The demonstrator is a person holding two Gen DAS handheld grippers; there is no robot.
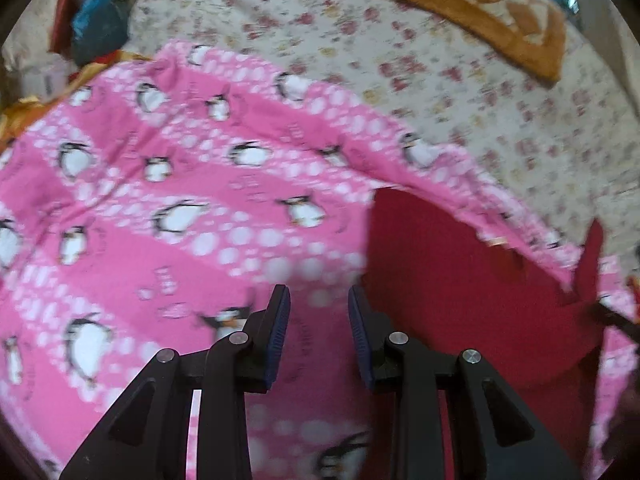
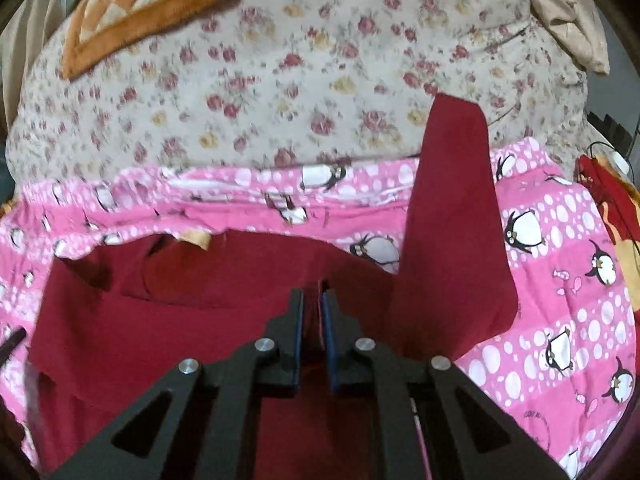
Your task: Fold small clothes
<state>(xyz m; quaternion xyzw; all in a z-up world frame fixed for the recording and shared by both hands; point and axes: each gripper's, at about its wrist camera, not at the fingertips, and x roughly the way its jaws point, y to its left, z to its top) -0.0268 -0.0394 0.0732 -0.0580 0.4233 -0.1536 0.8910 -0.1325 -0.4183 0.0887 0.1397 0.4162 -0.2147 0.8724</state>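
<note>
A small dark red garment (image 2: 180, 312) lies on a pink penguin-print blanket (image 2: 560, 280). One red sleeve or leg (image 2: 452, 200) stretches away towards the floral sheet. My right gripper (image 2: 313, 298) is shut on a fold of the red garment, with cloth pinched between its blue pads. In the left wrist view the red garment (image 1: 460, 280) lies to the right. My left gripper (image 1: 319, 296) is open and empty over the pink blanket (image 1: 160, 200), at the garment's left edge.
A floral bed sheet (image 2: 280, 80) covers the bed beyond the blanket. An orange checked cushion (image 2: 152, 4) lies at the far side; it also shows in the left wrist view (image 1: 480, 8). Red and blue items (image 1: 92, 12) are piled at the far left.
</note>
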